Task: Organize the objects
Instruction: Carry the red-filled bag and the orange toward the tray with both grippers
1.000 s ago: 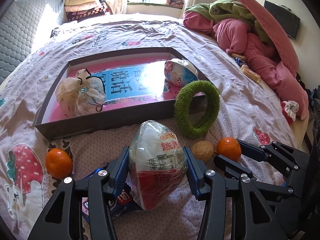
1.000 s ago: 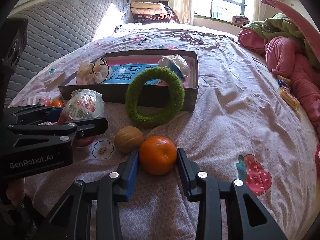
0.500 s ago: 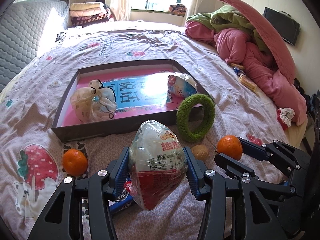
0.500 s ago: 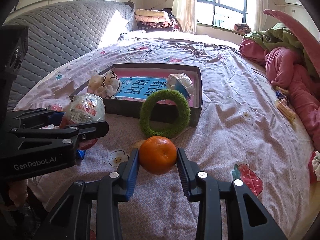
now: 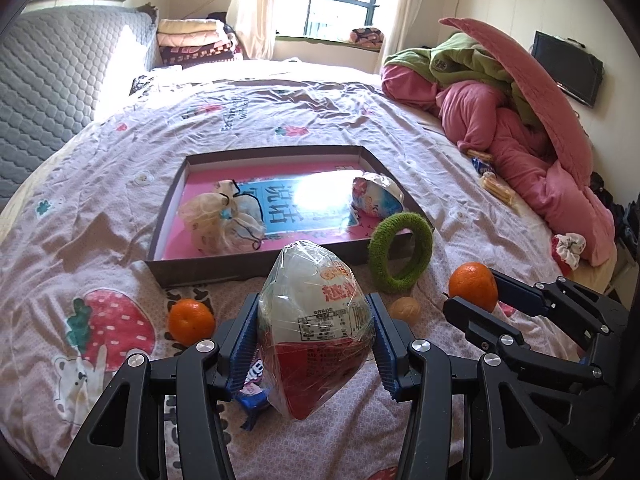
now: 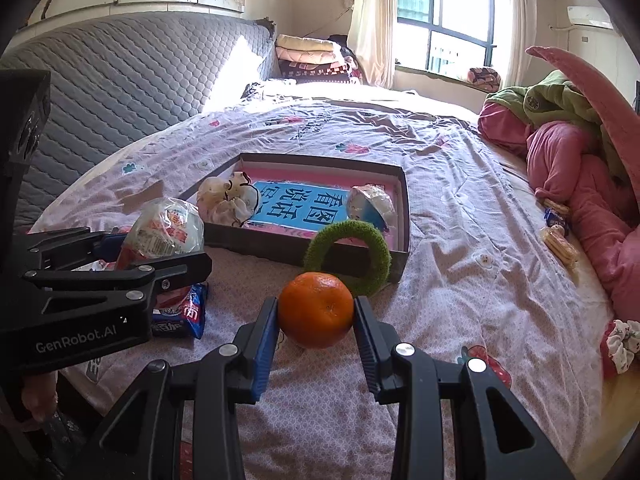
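My left gripper (image 5: 316, 340) is shut on a plastic-wrapped snack pack (image 5: 314, 328), white above and red below, held above the bedsheet. My right gripper (image 6: 316, 316) is shut on an orange (image 6: 316, 310), also lifted off the bed; the same orange (image 5: 473, 286) shows at the right of the left wrist view. Ahead lies a shallow cardboard box (image 5: 200, 272) with a pink and blue floor, holding a tied cloth pouch (image 5: 222, 222) and a blue-white wrapped packet (image 5: 376, 198). A green fuzzy ring (image 5: 402, 256) leans on the box's near right corner.
On the sheet near the box lie a second orange (image 5: 190, 320), a walnut (image 5: 405, 309) and a blue snack wrapper (image 6: 182, 312). Pink and green bedding (image 5: 520, 120) is heaped at the right, with small snack packs (image 6: 558, 236) beside it. A grey padded headboard (image 6: 120, 80) stands left.
Both grippers have risen and drawn back with their loads; the orange left the sheet beside the walnut. The box and ring now look smaller and farther.
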The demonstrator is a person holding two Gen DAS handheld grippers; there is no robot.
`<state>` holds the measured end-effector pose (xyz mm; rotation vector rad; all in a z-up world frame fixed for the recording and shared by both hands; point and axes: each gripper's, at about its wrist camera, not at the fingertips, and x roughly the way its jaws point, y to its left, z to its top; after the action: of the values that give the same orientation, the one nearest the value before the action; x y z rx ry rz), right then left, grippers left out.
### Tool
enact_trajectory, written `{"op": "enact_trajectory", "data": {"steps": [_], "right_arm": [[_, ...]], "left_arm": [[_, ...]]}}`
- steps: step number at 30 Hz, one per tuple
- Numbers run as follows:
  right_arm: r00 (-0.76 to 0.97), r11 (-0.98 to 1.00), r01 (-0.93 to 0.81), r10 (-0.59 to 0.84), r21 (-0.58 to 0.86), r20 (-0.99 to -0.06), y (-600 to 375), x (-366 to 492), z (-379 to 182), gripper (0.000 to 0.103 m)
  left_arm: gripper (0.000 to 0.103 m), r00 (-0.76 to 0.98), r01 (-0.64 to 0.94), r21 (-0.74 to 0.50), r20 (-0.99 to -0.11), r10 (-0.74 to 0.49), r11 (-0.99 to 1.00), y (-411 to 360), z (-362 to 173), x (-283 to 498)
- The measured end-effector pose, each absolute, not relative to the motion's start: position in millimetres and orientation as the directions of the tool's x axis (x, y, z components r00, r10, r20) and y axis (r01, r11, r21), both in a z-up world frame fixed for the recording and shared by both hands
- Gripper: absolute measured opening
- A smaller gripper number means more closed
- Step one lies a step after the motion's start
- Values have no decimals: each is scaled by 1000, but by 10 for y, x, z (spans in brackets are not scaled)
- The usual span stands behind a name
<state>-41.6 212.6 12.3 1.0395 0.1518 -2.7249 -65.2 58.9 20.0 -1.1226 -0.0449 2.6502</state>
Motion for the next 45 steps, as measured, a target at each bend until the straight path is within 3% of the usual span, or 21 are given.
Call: {"op": "enact_trajectory", "data": {"steps": [26, 45], "right_arm": [[-791, -958, 282, -202, -52, -577, 1807, -405, 674, 38], [-797, -960, 277, -201, -49, -570, 1725, -781, 719, 38]], "left_arm": [[53, -753, -154, -152, -622, 216, -976, 102, 634, -625], [53, -757, -93, -141, -633, 162, -986, -270, 659, -1122]]}}
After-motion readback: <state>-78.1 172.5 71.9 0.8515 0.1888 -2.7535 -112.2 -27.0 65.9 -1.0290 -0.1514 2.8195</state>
